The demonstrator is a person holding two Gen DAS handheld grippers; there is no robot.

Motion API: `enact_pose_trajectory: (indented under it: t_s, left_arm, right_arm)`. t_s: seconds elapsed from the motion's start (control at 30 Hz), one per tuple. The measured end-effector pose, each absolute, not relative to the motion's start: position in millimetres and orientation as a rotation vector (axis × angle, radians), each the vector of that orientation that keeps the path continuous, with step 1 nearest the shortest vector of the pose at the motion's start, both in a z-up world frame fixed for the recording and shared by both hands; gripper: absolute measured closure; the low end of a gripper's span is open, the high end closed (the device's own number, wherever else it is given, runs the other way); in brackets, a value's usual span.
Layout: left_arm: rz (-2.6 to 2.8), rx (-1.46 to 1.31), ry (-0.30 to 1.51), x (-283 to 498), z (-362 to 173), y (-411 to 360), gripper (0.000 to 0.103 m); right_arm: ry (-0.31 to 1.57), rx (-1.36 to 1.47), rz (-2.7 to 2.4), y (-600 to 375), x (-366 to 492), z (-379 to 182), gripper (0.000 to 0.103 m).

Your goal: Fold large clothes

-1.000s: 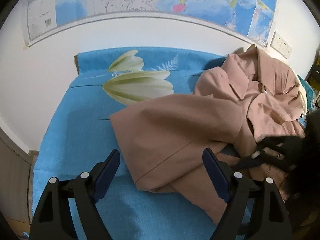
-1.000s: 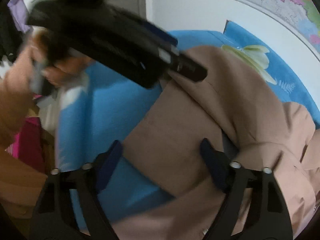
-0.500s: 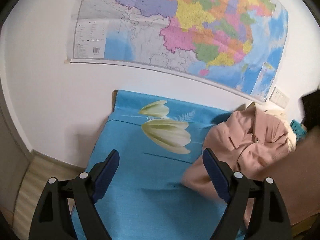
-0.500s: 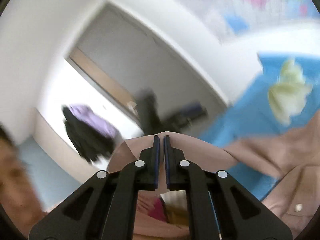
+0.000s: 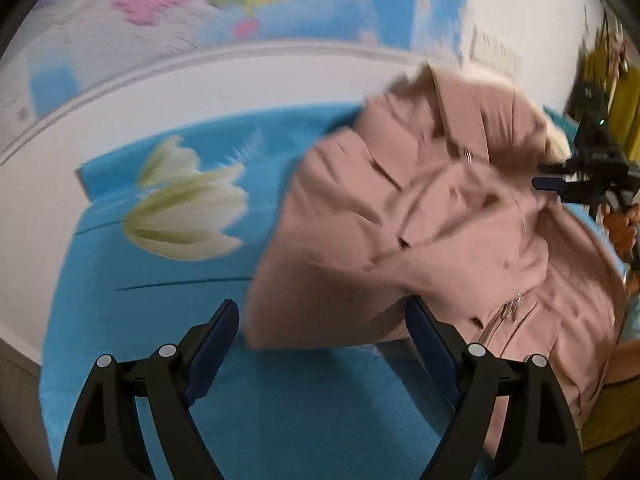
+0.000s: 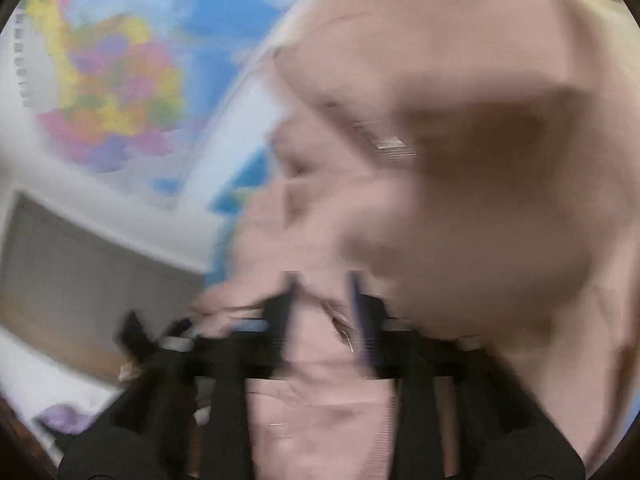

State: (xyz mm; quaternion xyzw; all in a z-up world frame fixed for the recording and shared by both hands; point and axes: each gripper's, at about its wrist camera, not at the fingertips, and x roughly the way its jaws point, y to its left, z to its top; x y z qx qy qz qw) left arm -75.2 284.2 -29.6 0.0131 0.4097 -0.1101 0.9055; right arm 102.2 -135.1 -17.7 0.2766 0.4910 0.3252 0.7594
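The pink coat [image 5: 432, 232] lay in a loose, rumpled heap on the right side of the blue flowered bedspread [image 5: 152, 320], its collar toward the far wall under the map [image 5: 240, 4]. It looked soft and floppy, with some weight to it, likely to sag and slide wherever it was not supported. Seams, hem corners and the shoulders would probably give the firmest hold; a pinch in mid-panel would likely only bunch the cloth.

The left gripper [image 5: 322, 344] hovered with its jaws spread wide and empty. The coat's near hem edge sat just beyond and between them, untouched as far as could be seen.

The right gripper [image 6: 322, 308] showed in its own view through heavy blur, cloth filling most of the frame and lying between its jaws. They stood partly apart, but whether they pinched the fabric could not be told. From the left view, it hung at the far right edge of the coat.
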Motion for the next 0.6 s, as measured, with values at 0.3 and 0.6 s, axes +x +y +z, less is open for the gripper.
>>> enact_pose_trajectory:
  t_s: [0.3, 0.6]
  left_arm:
    - [-0.249, -0.081, 0.837, -61, -22, 289, 0.040]
    - [-0.266, -0.060, 0.769, -63, 7, 278, 0.044]
  right_arm:
    - [0.830, -0.250, 0.978, -23, -1, 19, 0.015]
    - [0.982, -0.421, 1.060, 46, 11, -25, 0.098]
